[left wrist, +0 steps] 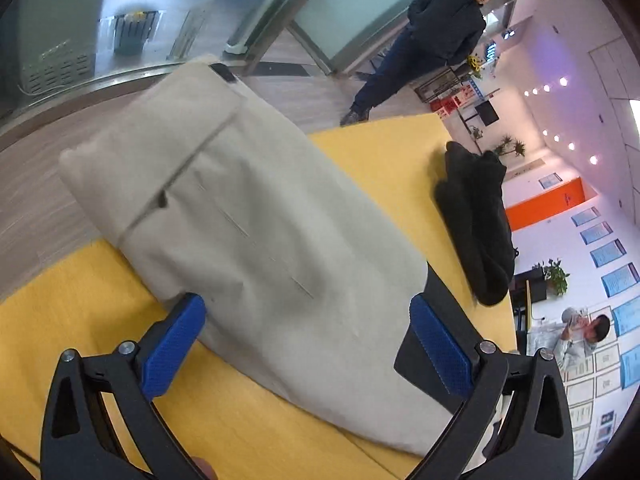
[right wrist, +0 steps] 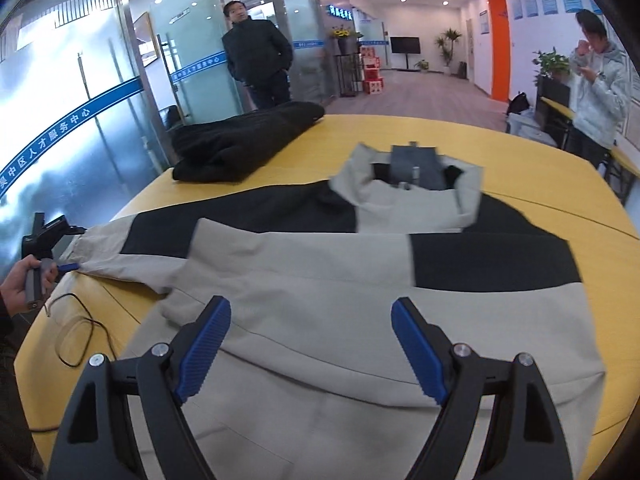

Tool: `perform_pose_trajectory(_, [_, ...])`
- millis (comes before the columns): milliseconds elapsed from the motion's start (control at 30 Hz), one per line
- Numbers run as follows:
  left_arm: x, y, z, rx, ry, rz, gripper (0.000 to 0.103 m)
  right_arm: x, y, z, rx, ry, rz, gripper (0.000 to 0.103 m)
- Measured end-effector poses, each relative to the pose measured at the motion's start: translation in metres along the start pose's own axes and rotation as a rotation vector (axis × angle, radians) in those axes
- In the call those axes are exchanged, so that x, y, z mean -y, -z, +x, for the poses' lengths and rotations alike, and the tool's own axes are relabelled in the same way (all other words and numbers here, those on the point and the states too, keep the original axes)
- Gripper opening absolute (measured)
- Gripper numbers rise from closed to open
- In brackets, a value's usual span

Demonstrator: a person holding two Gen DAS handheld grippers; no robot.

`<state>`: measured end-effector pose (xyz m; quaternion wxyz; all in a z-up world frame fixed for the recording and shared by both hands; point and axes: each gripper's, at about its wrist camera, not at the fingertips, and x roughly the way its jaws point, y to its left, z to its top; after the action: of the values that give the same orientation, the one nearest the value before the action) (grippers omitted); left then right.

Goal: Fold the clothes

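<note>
A beige and black jacket (right wrist: 320,264) lies spread flat on the yellow table (right wrist: 520,152), its collar (right wrist: 408,196) at the far side. My right gripper (right wrist: 311,307) is open just above the jacket's near beige part, holding nothing. The left wrist view shows one beige sleeve (left wrist: 248,200) running from lower right to upper left, and its cuff (left wrist: 160,128) reaches past the table edge (left wrist: 80,320). My left gripper (left wrist: 307,304) is open with its fingers on either side of this sleeve. At the far left of the right wrist view, a hand (right wrist: 20,280) holds that gripper at the cuff.
A folded black garment (right wrist: 244,140) (left wrist: 476,220) lies near the table's far corner. A thin black cable (right wrist: 80,340) loops on the table's left side. A person in dark clothes (right wrist: 256,56) stands behind the table, and another in a light jacket (right wrist: 600,92) stands at the right.
</note>
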<state>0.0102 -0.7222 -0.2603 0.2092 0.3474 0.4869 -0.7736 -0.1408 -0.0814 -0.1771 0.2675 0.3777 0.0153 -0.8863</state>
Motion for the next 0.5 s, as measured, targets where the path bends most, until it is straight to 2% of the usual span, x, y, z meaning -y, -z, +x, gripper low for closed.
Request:
perform_pose_trajectory(167, [-0.017,-0.009,0.000,0.022,0.066,-0.090,0.102,-0.015,-0.002,0.010,0.007,-0.019,0.028,0.086])
perform_pose_trajectory(233, [-0.025,-0.009,-0.002,0.037,0.092,-0.145,0.098,-0.015,-0.001,0.010,0.007,-0.017,0.038,0.086])
perform_pose_trajectory(300, [-0.030,-0.008,-0.008,0.039,0.101,-0.184,0.089,-0.011,0.002,0.008,0.002,-0.015,0.054,0.086])
perform_pose_trajectory(367, [-0.035,-0.008,-0.014,0.040,0.109,-0.223,0.089,-0.004,0.004,0.004,0.006,-0.018,0.072,0.086])
perform_pose_trajectory(400, [-0.039,-0.006,-0.020,0.041,0.099,-0.245,0.093,-0.001,0.006,0.003,0.003,-0.017,0.078,0.086])
perform_pose_trajectory(467, [-0.048,-0.003,-0.033,0.049,0.032,-0.302,0.103,0.004,0.009,0.003,-0.006,-0.018,0.086,0.086])
perform_pose_trajectory(500, [-0.054,-0.002,-0.039,0.056,0.000,-0.339,0.103,0.006,0.011,0.004,-0.012,-0.022,0.094,0.086])
